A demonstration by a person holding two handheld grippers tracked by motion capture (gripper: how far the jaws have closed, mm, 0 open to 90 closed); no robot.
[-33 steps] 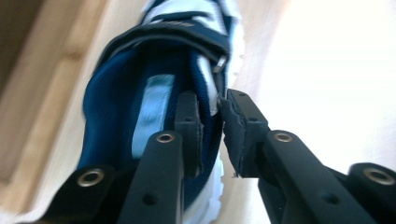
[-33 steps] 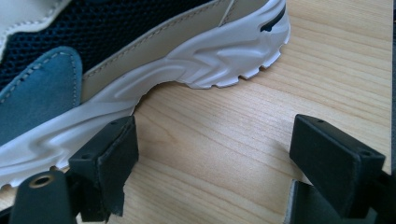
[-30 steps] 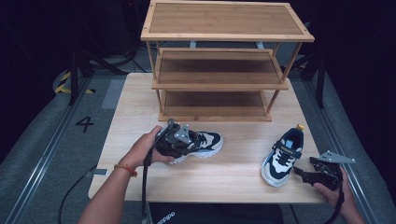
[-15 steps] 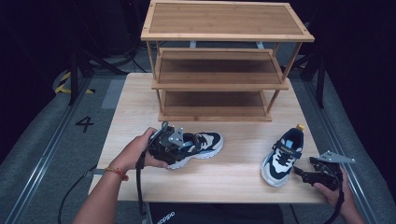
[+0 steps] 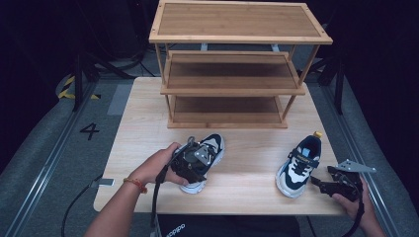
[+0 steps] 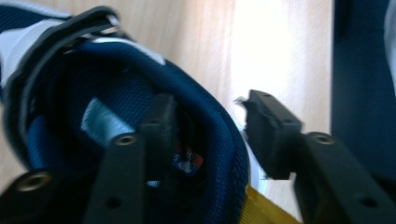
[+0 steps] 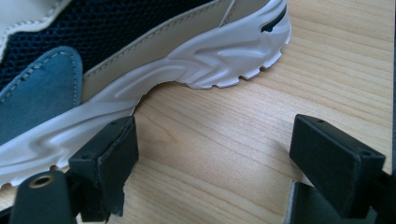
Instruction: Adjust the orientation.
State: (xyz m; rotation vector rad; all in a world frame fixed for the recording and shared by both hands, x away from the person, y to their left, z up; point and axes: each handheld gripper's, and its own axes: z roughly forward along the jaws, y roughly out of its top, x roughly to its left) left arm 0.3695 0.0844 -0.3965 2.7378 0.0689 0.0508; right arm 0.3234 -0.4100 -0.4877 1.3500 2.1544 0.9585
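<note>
Since the earlier frames, the left gripper (image 5: 197,159) has swung the left shoe (image 5: 210,148) from lying crosswise to pointing toward the wooden shoe rack (image 5: 232,89), and its jaws have just been opening; in the left gripper view one jaw sits inside the shoe's padded navy heel collar and the other outside it, no longer pressing. That shoe rests on the tabletop (image 5: 148,128) just in front of the rack. Near the tabletop's right edge, the right gripper (image 5: 321,185) rests with jaws apart and empty, just beside the right shoe (image 5: 299,165).
</note>
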